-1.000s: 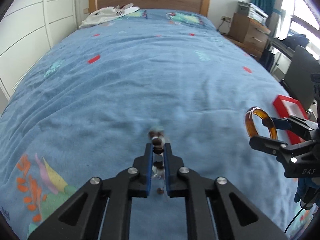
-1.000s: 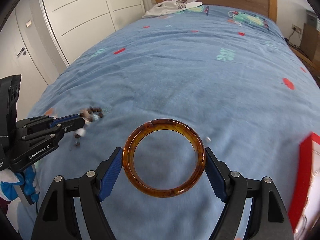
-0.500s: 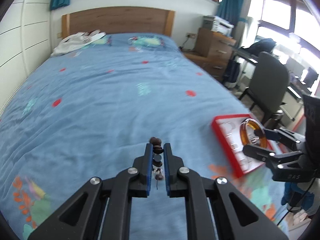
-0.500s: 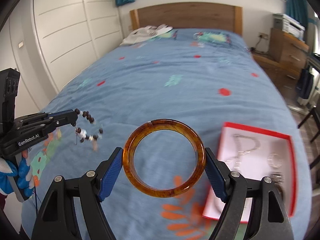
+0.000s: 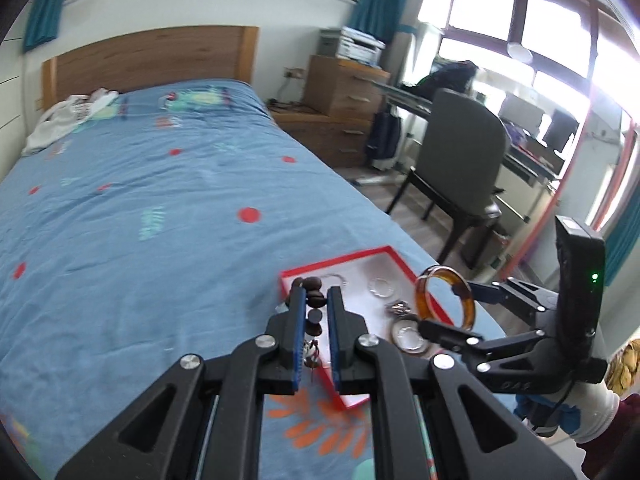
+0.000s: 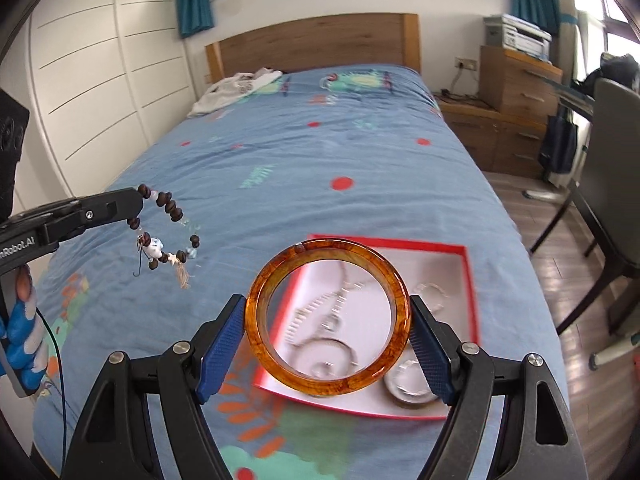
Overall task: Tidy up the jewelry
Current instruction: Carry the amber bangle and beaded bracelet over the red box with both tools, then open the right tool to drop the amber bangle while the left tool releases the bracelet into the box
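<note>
At left of the right wrist view, our left gripper point(image 6: 138, 200) has its jaws clamped on a dangling wooden-bead bracelet point(image 6: 168, 236). At centre, our right gripper point(image 6: 328, 344) pinches a glossy amber bangle point(image 6: 256, 320) above the red-rimmed tray point(image 6: 472, 292) on the blue bed point(image 6: 320, 168).

Both looking from just behind gripper fingers, near and above the bed's point(image 5: 120, 220) foot, facing the headboard point(image 6: 316, 42), left view angled rightward, each catching the other gripper and sharing the red tray point(image 5: 362, 258) and blue cover.
</note>
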